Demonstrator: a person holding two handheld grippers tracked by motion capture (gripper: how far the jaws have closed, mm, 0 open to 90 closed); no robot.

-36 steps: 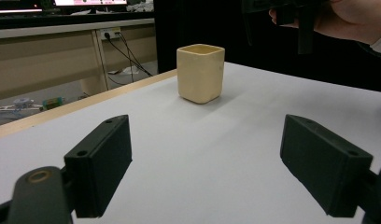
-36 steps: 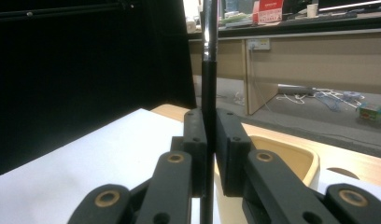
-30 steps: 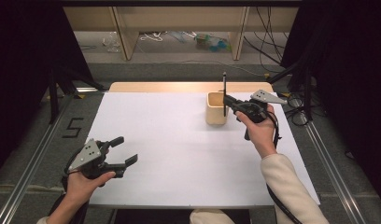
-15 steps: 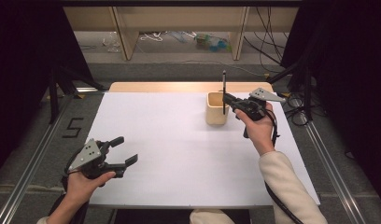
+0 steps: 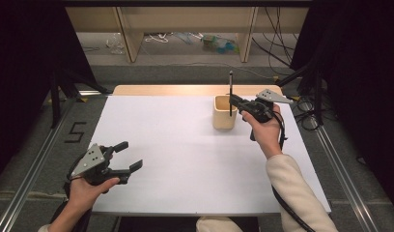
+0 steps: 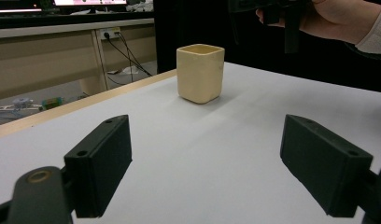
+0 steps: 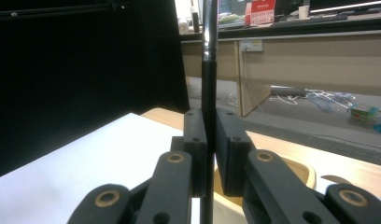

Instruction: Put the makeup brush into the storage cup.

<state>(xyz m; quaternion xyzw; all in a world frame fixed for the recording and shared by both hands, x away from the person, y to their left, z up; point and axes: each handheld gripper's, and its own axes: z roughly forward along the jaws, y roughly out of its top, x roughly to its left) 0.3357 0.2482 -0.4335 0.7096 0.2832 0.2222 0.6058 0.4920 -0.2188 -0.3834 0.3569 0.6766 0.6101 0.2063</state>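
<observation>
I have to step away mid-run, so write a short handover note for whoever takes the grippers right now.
Right gripper: shut on a black pen, held upright over the cup's opening; the tip looks to be at or just inside the rim.
Left gripper: open, holding nothing, at the near left of the table.
Cup: upright at the far right of the table.
Done: pen gripped and brought to the cup.
Left: probably lower the pen in, open the jaws and pull the right gripper back.

Upright black pen over beige cup
</observation>
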